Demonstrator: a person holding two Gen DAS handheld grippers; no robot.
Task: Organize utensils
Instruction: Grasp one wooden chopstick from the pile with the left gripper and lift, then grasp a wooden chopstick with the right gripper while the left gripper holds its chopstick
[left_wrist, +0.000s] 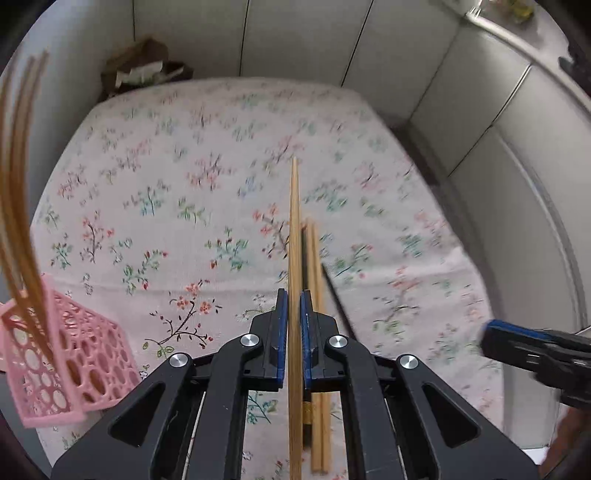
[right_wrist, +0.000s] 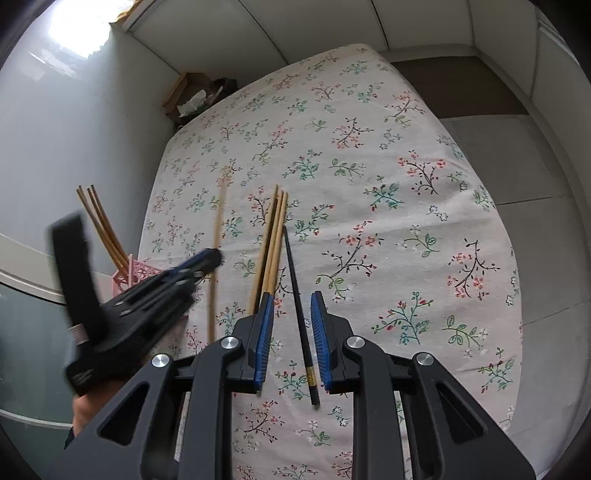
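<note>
My left gripper is shut on one bamboo chopstick and holds it above the floral cloth; it shows blurred in the right wrist view. Several bamboo chopsticks and a black chopstick lie on the cloth. My right gripper is open, with its jaws on either side of the black chopstick. A pink lattice holder at the left holds several bamboo chopsticks.
The floral cloth covers a table beside white cabinet walls. A brown paper bag stands behind the table's far left corner. Grey floor lies to the right.
</note>
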